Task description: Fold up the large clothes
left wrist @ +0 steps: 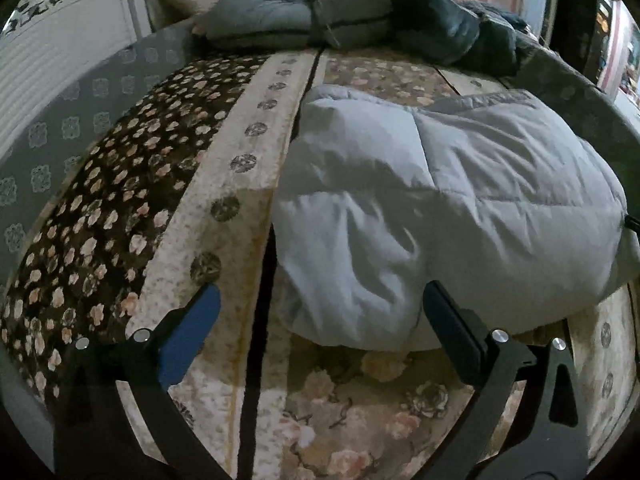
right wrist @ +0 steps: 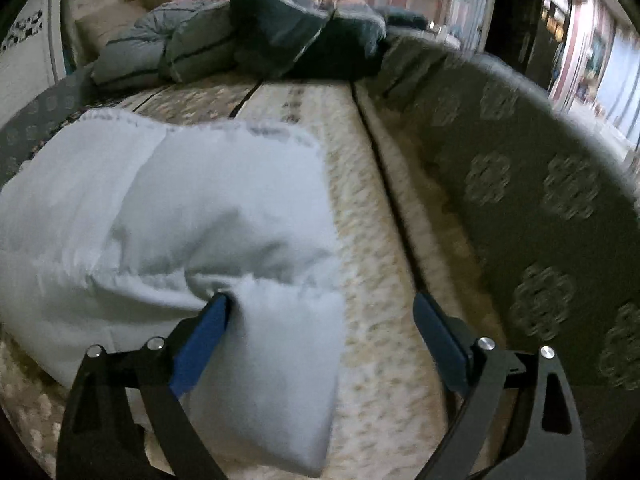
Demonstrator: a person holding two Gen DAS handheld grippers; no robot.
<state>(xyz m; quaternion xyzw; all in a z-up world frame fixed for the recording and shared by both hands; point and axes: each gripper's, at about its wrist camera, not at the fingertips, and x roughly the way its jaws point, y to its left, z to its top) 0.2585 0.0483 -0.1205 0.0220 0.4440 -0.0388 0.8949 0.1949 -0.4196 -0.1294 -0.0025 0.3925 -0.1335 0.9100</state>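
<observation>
A pale grey-white padded jacket [left wrist: 448, 208] lies in a folded bundle on a floral bedspread [left wrist: 132, 216]. My left gripper [left wrist: 320, 312] is open just in front of the bundle's near-left edge, fingers spread, holding nothing. In the right wrist view the same jacket [right wrist: 168, 216] fills the left half. My right gripper [right wrist: 320, 312] is open at the bundle's near-right corner. Its left finger [right wrist: 208, 328] presses into a crease of the fabric and a flap lies between the two fingers; the right finger [right wrist: 436, 332] stands clear of the cloth.
A pile of grey-blue and dark padded clothes [left wrist: 340, 12] lies at the far end of the bed and also shows in the right wrist view [right wrist: 280, 36]. A grey patterned border [right wrist: 540, 208] runs along the bed's right edge. A white wall panel [left wrist: 60, 60] stands at left.
</observation>
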